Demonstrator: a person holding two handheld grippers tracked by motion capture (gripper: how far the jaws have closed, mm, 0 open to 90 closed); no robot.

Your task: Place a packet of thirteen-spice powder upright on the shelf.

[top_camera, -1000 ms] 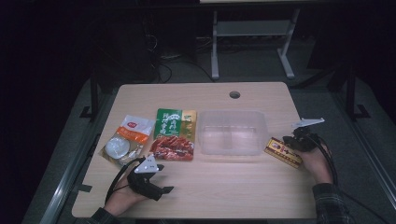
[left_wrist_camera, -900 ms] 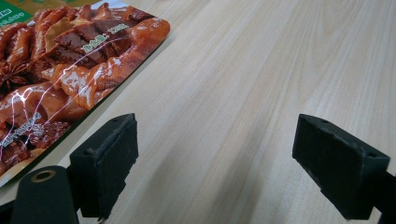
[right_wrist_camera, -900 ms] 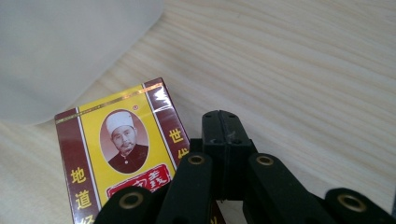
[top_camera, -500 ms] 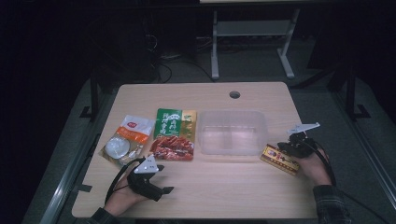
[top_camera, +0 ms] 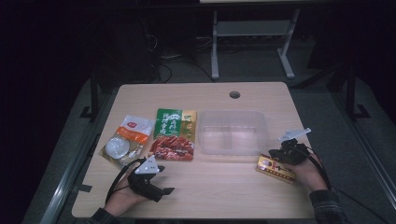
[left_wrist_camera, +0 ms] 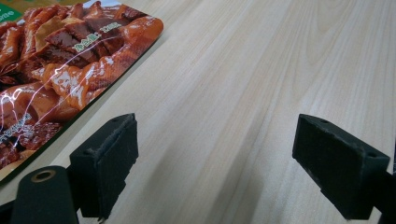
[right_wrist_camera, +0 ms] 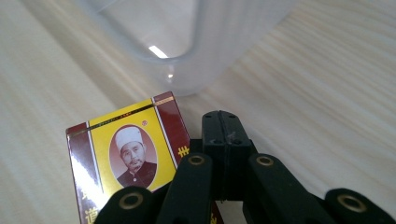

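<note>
Box [top_camera: 275, 168] in yellow and dark red lies on the tabletop [top_camera: 219, 186] just in front of the clear plastic tub's [top_camera: 233, 132] right corner; tub looks empty. Left tool [top_camera: 164, 179] sits spread wide by the meat pouch [top_camera: 173, 135], nothing in it. Right tool [top_camera: 272, 157] is clenched tight, resting against the box.

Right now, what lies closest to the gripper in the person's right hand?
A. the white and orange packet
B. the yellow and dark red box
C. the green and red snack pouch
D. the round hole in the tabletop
B: the yellow and dark red box lies right at the right gripper, just in front of the clear container.
</note>
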